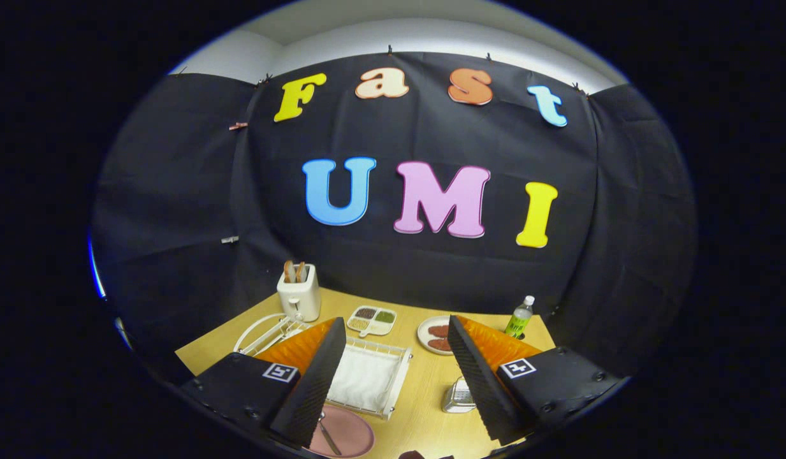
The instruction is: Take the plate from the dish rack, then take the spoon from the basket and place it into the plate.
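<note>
Hovering above the wooden table (424, 408), the gripper (393, 382) has its fingers spread wide with nothing between them. Between them, below, lies one white basket (370, 376). Just nearer than the basket sits one pink plate (348, 433) with what looks like one spoon (329, 438) on it. Beyond the basket stand one toaster (299, 294), one divided dish (371, 320), one bottle (519, 317). Black cloth walls the booth.

Pink plate (348, 433) flat on table, spoon (329, 438) lying in it, white rack (399, 373) behind
</note>
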Motion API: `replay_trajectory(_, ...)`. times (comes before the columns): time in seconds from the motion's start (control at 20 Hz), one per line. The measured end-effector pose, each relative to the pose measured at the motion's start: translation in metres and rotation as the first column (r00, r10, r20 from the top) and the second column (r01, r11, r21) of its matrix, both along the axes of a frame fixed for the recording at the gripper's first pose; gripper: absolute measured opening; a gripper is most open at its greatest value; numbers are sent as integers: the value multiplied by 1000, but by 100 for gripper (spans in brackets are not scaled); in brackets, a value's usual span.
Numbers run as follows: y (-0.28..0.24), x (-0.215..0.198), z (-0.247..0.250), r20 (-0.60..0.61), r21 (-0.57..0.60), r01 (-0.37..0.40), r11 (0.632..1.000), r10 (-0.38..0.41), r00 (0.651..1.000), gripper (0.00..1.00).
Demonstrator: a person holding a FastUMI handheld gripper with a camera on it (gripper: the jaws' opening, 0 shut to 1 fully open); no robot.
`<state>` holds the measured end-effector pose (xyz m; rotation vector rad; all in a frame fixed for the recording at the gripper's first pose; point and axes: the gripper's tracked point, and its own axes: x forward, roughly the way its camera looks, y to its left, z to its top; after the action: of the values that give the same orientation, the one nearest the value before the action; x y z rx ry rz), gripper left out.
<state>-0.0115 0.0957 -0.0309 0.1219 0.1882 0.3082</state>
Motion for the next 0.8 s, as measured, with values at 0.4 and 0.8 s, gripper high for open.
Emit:
replay_trajectory(0.4,-18,-4,42,125,19,50,999,-52,991,97)
replay_trajectory(0.8,-13,-7,37,89,9,40,999,-40,995,97)
